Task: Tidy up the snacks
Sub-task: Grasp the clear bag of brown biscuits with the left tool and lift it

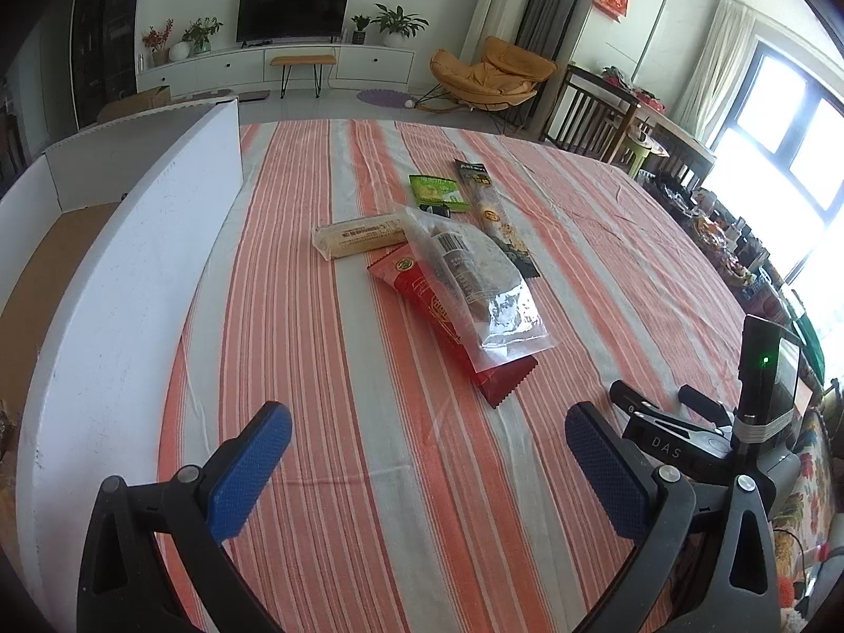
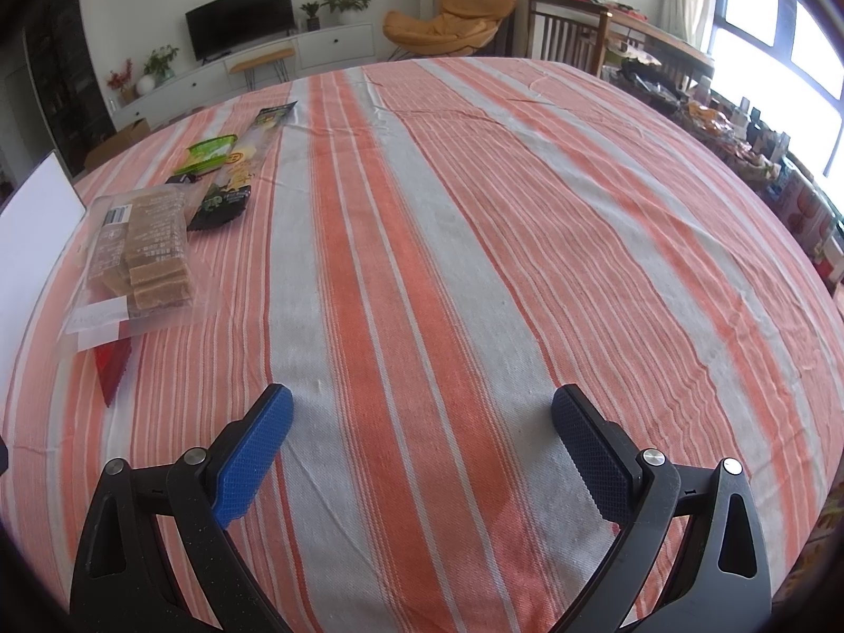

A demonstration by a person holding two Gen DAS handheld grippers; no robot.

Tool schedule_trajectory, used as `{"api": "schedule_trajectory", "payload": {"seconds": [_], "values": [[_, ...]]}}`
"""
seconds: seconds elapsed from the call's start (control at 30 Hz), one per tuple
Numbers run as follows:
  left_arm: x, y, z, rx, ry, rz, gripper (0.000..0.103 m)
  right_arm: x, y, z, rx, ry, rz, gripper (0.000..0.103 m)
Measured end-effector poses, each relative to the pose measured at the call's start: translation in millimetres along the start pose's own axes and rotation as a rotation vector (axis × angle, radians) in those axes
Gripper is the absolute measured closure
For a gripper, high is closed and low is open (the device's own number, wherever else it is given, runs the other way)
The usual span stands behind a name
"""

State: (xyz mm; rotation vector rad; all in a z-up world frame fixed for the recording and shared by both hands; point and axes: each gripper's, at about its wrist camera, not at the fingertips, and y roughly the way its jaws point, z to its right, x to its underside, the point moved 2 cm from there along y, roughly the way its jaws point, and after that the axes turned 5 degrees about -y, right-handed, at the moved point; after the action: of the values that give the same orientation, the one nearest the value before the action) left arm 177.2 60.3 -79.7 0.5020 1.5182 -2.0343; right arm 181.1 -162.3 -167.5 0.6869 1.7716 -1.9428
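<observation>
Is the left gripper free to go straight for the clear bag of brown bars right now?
Probably yes. The left gripper is open, and only bare striped tablecloth lies between it and the clear bag, which rests on top of the red packet.

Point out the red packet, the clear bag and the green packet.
red packet (image 1: 506,385), left wrist view, serrated near end
clear bag (image 1: 475,274), left wrist view, middle of the bag
green packet (image 1: 435,191), left wrist view, centre of its face

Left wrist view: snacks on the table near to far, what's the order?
Red packet → clear bag of brown bars lying on top of it → beige wrapped bar → green packet. The long black-and-clear stick pack spans most of that depth, so I left it out.
</observation>
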Motion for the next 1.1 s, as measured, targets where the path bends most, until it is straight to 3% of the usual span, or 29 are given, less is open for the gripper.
{"api": "schedule_trajectory", "payload": {"seconds": [0.07,0.17,0.23,0.47,0.57,0.63,0.7,0.77,0.9,1.0,1.1], "values": [[-15,1,-1,0.013,-0.020,-0.001,0.000,0,0,0,0.000,0.000,0.000,0.003],[-37,23,9,0.043,-0.056,-0.080,0.002,0,0,0,0.000,0.000,0.000,0.003],[-51,42,29,0.044,-0.014,-0.111,0.002,0,0,0,0.000,0.000,0.000,0.003],[-87,135,85,-0.346,0.238,-0.176,0.003,0,0,0,0.000,0.000,0.000,0.003],[-85,166,85,-0.400,0.262,-0.258,0.002,0,0,0,0.001,-0.001,0.000,0.003],[-79,173,84,-0.413,0.302,-0.264,0.007,0,0,0,0.000,0.000,0.000,0.003],[-79,165,80,-0.362,0.293,-0.208,0.041,0,0,0,0.001,0.000,0.000,0.003],[-82,153,70,-0.304,0.241,-0.186,0.059,0,0,0,0.001,0.000,0.000,0.003],[-88,112,51,-0.180,0.155,-0.143,0.066,0,0,-1,0.001,0.000,0.000,0.003],[-77,57,37,-0.096,0.112,-0.080,0.066,0,0,0,0.001,0.000,0.000,0.003],[-55,11,22,-0.031,0.093,-0.072,0.066,0,0,0,0.001,-0.001,0.000,0.003]]}}
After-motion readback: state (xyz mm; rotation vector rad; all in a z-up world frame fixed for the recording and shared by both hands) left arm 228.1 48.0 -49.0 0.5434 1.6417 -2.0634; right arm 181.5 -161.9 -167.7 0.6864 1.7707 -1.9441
